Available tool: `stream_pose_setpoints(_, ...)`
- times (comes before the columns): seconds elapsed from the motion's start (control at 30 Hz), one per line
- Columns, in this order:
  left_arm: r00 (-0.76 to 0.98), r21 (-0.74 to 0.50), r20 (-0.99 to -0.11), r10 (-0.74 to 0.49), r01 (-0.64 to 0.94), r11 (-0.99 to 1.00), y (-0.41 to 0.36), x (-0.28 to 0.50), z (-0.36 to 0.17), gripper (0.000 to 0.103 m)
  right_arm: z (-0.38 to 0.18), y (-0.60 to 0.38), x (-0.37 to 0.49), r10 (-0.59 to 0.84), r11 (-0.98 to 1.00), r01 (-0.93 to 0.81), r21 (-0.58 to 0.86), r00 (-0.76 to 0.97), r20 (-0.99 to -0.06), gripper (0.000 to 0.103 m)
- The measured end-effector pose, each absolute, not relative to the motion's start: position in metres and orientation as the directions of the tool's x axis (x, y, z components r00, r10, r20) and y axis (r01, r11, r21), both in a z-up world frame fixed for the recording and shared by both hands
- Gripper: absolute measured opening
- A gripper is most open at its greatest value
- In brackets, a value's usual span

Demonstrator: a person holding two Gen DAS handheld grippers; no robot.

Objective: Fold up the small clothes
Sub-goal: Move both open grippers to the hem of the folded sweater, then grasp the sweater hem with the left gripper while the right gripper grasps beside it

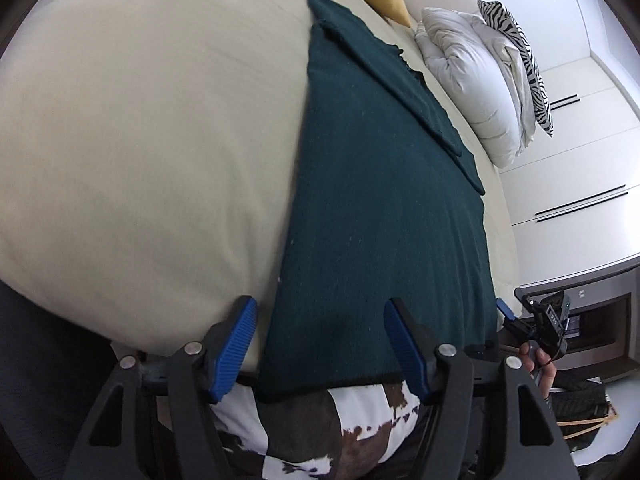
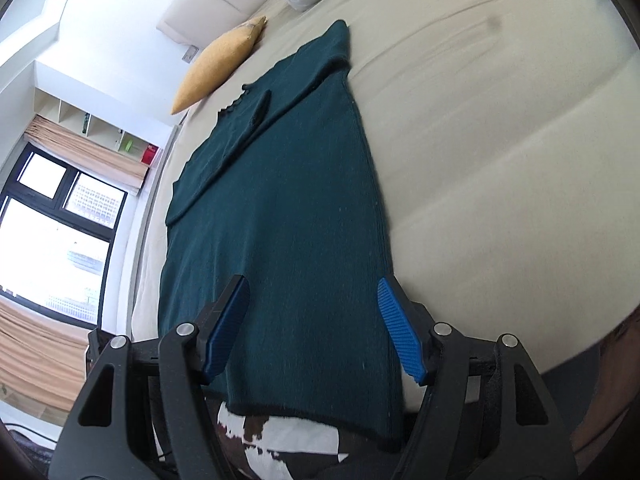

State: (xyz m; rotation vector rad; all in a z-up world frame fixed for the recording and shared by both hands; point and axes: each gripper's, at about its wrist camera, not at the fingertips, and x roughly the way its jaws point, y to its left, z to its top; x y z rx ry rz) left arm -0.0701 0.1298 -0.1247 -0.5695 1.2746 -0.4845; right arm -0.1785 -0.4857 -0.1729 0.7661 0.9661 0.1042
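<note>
A big bed [image 1: 140, 140] with a cream sheet fills most of both views. A dark green sweater [image 1: 380, 220] lies flat on the bed. It is long, and it runs from the near edge of the bed up toward the pillows. One sleeve [image 1: 384, 80] is folded in and lies slanted across the top part of the sweater. The bottom hem hangs just past the near edge of the bed, over a brown and white patchy cloth [image 1: 352, 432].

At the far end of the bed there is a puffy white pillow [image 1: 472, 80]. A zebra-striped pillow [image 1: 524, 64] leans behind it. A yellow cushion [image 2: 216, 68] sits near the top of the sweater. White cupboard doors [image 1: 580, 168] stand beside the bed in the left wrist view. A window [image 2: 52, 232] with tan blinds shows in the right wrist view.

The left gripper [image 1: 320, 348] is open wide. Its blue fingers [image 1: 236, 348] hang over the near left corner of the sweater, one finger over the sheet and one over the green cloth. It holds nothing.

The right gripper [image 2: 316, 328] is open wide too. Its blue fingers [image 2: 400, 332] sit on each side of the near right part of the sweater. It holds nothing. In the left wrist view, this gripper peeks in at the right edge of the sweater, with a hand [image 1: 540, 364] behind it.
</note>
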Motion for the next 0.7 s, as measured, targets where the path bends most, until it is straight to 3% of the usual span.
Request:
stream_pose_setpoints(0.2,0.200,-0.678,-0.721,-0.663,-0.005,0.735,0.140,-0.075,-0.129,0.062,-0.169,-0.488,-0.192,0.430,0.726,0.256,0.638,0.556,-0.712,0.065)
stream_pose_setpoints(0.37,0.175,-0.680,-0.723,-0.669,-0.009,0.733,0.142,-0.079,-0.132,0.052,-0.168,-0.489,-0.207,0.441,0.720,0.268,0.640,0.535,-0.720,0.065)
stream_pose_setpoints(0.7,0.144,-0.703,-0.708,-0.691,-0.055,0.709,0.146,-0.081,-0.141,0.052,-0.169,-0.488,-0.216,0.475,0.709,0.293,0.642,0.475,-0.741,0.065)
